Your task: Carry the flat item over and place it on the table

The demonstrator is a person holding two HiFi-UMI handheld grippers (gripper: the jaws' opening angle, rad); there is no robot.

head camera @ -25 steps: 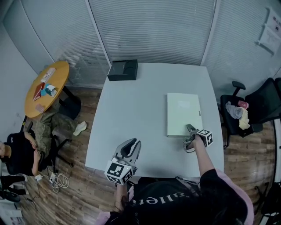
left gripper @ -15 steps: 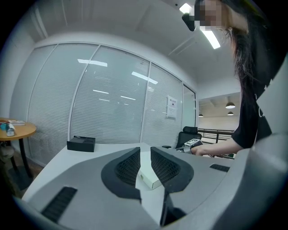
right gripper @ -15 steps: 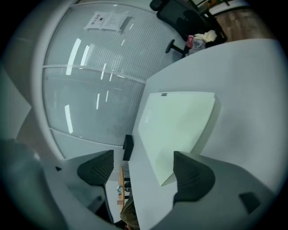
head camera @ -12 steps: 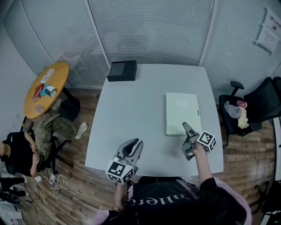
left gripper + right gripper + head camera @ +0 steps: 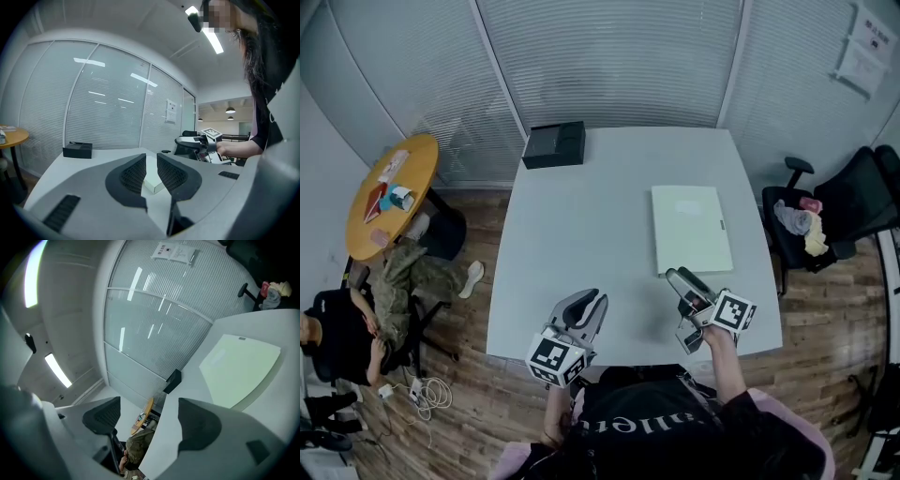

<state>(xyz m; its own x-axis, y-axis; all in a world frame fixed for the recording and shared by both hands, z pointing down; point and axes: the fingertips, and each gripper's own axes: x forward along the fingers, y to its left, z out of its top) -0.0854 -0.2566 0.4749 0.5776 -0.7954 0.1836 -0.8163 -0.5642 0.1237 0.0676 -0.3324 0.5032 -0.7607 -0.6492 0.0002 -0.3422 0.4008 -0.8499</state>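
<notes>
The flat item (image 5: 691, 228) is lying flat on the white tabletop (image 5: 581, 234), straight ahead of the right tool (image 5: 678, 307) and clear of it. Its near edge is sitting just beyond that tool's tips. I am reading the placing as done, since nothing is gripping the item.

The right tool is hanging above the tabletop's near edge, rolled onto its side. Its jaws are standing wide apart with nothing between them, though they have just been closing a little. Through its own camera I am seeing only the pale sheet and bare tabletop past the pads.

The left tool (image 5: 592, 305) is hovering off to the right tool's left, also at the near edge. Its jaws are standing only slightly apart on nothing (the item is showing far off through the slit).

What I am watching for is a stray contact. The item is resting close to the tabletop side on the right tool's right, where an office chair (image 5: 853, 202) is standing. If I swing the right tool forward or down while it is still rolled, a jaw could catch the near edge. That would skew the item or push it toward that side. A black box (image 5: 555, 145) is sitting well ahead of the left tool and is posing no trouble.
</notes>
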